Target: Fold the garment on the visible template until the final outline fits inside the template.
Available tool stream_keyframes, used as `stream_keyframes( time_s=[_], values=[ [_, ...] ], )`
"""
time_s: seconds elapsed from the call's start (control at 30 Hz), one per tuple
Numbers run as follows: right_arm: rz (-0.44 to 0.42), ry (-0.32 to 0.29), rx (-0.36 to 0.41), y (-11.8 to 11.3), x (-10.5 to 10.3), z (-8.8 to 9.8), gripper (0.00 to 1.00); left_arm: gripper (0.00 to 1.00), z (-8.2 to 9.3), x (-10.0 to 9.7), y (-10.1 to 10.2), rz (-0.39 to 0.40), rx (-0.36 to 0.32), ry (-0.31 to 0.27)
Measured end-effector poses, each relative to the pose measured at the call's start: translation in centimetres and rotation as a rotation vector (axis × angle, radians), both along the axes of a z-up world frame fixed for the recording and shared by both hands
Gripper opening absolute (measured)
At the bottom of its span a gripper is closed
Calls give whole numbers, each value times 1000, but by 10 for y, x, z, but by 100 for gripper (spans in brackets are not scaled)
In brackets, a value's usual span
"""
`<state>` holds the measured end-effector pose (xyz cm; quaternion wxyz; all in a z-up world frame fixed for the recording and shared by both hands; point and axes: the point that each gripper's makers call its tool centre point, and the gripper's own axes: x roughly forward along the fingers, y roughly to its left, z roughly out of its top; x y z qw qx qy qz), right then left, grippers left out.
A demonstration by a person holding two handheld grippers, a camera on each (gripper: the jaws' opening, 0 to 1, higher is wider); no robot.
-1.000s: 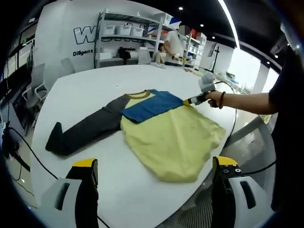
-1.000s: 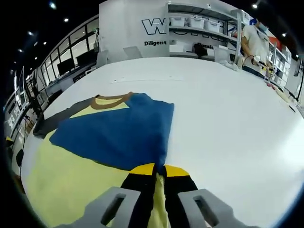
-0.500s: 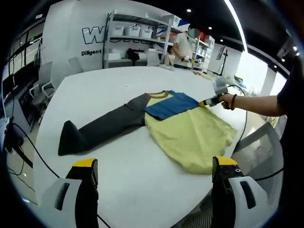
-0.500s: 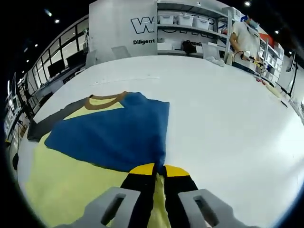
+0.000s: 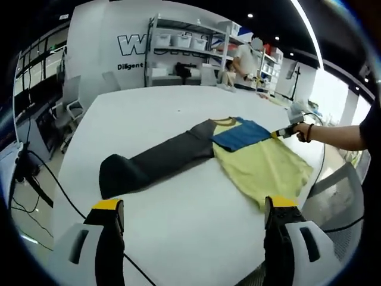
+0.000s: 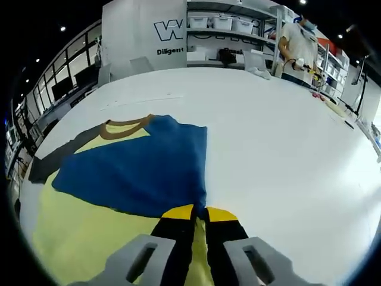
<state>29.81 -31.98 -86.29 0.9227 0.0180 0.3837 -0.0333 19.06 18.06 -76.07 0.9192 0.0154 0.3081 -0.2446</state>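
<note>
Yellow long-sleeved shirt with one blue sleeve, one dark grey sleeve and a brown collar (image 5: 262, 164) lies flat on the big white table (image 5: 155, 113). Blue sleeve (image 6: 143, 173) is folded across the chest, just below the brown collar (image 6: 125, 126). Dark grey sleeve (image 5: 155, 158) stretches straight out to the side, cuff end bunched near the table edge.

Right gripper (image 6: 199, 217): yellow-tipped jaws pinched together on the cuff end of the blue sleeve, yellow fabric showing between them. In the left gripper view the same gripper (image 5: 284, 132) sits at the far side of the shirt, held by a person's hand (image 5: 305, 129) with a dark wristband.

Left gripper (image 5: 193, 205): jaws spread wide, nothing between them, hanging above the near table edge, well apart from the shirt.

Black cable (image 5: 53, 187) runs off the table's side. Metal shelving with white bins (image 5: 190, 50) stands behind, with a person in a white top (image 6: 297, 44) next to it.
</note>
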Motion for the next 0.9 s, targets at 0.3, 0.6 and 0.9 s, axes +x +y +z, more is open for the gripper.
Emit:
stream_keyframes(
  time_s=[0.3, 0.6, 0.9],
  values=[
    [-45, -167, 138, 7, 5, 24, 23, 96, -2, 15, 15, 50, 4, -2],
    [107, -240, 211, 38, -7, 56, 62, 96, -4, 23, 21, 83, 10, 4],
    [281, -227, 220, 68, -36, 75, 89, 96, -13, 37, 33, 133, 12, 19]
  ],
)
